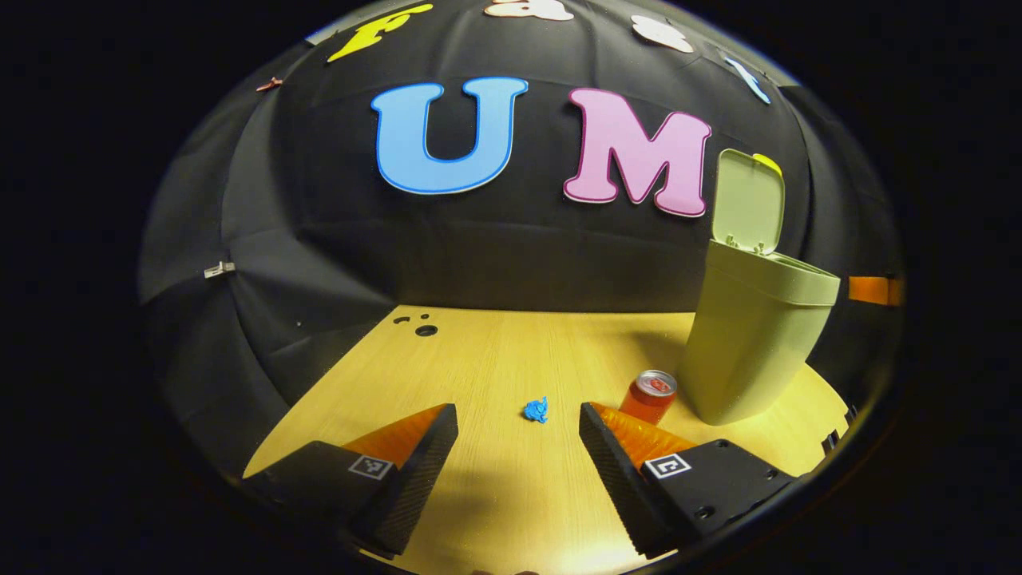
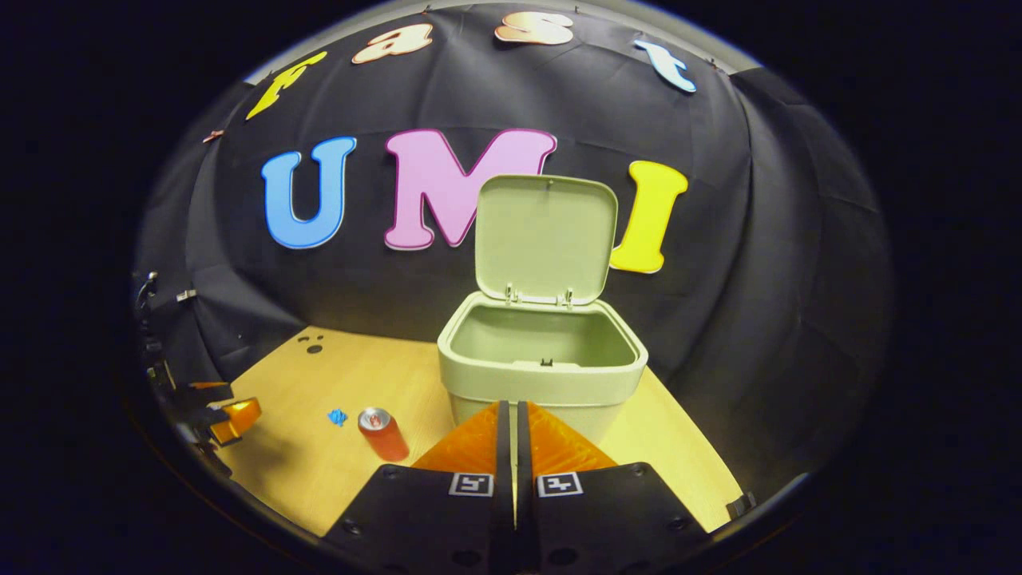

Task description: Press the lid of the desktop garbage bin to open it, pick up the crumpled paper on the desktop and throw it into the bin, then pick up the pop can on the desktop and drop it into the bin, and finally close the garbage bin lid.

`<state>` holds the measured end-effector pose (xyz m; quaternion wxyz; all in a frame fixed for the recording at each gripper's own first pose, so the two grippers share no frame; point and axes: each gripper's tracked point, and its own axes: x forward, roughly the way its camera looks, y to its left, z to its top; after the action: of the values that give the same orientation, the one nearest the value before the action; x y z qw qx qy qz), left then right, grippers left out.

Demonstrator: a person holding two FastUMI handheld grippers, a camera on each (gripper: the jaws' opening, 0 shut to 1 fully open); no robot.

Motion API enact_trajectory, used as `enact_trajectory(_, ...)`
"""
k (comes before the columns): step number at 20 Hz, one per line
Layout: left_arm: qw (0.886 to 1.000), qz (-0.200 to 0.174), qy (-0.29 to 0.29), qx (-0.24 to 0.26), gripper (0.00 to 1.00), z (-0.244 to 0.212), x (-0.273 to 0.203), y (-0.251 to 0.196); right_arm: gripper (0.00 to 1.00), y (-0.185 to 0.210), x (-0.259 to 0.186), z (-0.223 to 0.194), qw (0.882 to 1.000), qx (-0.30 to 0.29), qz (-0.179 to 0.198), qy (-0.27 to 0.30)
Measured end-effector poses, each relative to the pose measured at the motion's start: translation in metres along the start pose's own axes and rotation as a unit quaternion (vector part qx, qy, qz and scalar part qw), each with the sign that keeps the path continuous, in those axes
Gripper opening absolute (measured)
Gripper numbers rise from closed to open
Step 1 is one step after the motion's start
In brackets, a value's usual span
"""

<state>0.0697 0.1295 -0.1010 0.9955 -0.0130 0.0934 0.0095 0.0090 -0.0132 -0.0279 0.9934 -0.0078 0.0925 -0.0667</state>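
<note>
The garbage bin (image 2: 541, 371) stood on the wooden desk (image 1: 479, 359) with its lid (image 2: 546, 238) raised upright. The right tool (image 2: 511, 419) hung directly in front of the bin, its fingers drawn together with nothing between them, tips level with the bin's front wall. The pop can (image 1: 650, 394) stood upright just beside the bin, on the side facing the left tool (image 1: 519, 423). The crumpled paper (image 1: 536, 410), a small blue wad, lay on the far side of the can from the bin, near but apart. The left tool was spread wide, holding nothing, the paper ahead between its fingertips. Bare desk extended beyond the paper, away from the bin.
</note>
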Motion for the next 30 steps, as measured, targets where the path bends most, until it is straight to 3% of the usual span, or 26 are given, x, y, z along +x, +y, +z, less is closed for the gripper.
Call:
enact_trajectory(2, 1.000, -0.002, 0.011, 0.003, 0.98, -0.008, 0.020, -0.001, 0.06, 0.004, 0.002, -0.008, 1.000, -0.001, 0.014, 0.015)
enact_trajectory(4, 1.000, -0.006, 0.022, 0.004, 0.98, -0.015, 0.041, -0.004, 0.13, 0.007, 0.003, -0.016, 0.999, -0.004, 0.024, 0.029)
enact_trajectory(5, 1.000, -0.009, 0.029, 0.002, 0.98, -0.019, 0.053, -0.006, 0.23, 0.009, 0.003, -0.020, 0.999, -0.005, 0.030, 0.036)
enact_trajectory(9, 0.998, -0.018, 0.054, -0.001, 0.98, -0.035, 0.098, -0.015, 0.92, 0.014, 0.001, -0.039, 0.997, -0.009, 0.051, 0.062)
enact_trajectory(10, 0.998, -0.019, 0.059, -0.001, 0.99, -0.038, 0.108, -0.016, 0.96, 0.013, 0.000, -0.044, 0.996, -0.010, 0.051, 0.067)
enact_trajectory(20, 0.993, -0.014, 0.118, 0.017, 0.98, -0.084, 0.182, -0.030, 0.99, 0.000, -0.002, -0.085, 0.990, -0.017, 0.055, 0.131)
enact_trajectory(30, 0.990, -0.006, 0.138, 0.024, 0.92, -0.101, 0.202, -0.023, 0.99, -0.010, 0.017, -0.099, 0.986, -0.012, 0.049, 0.157)
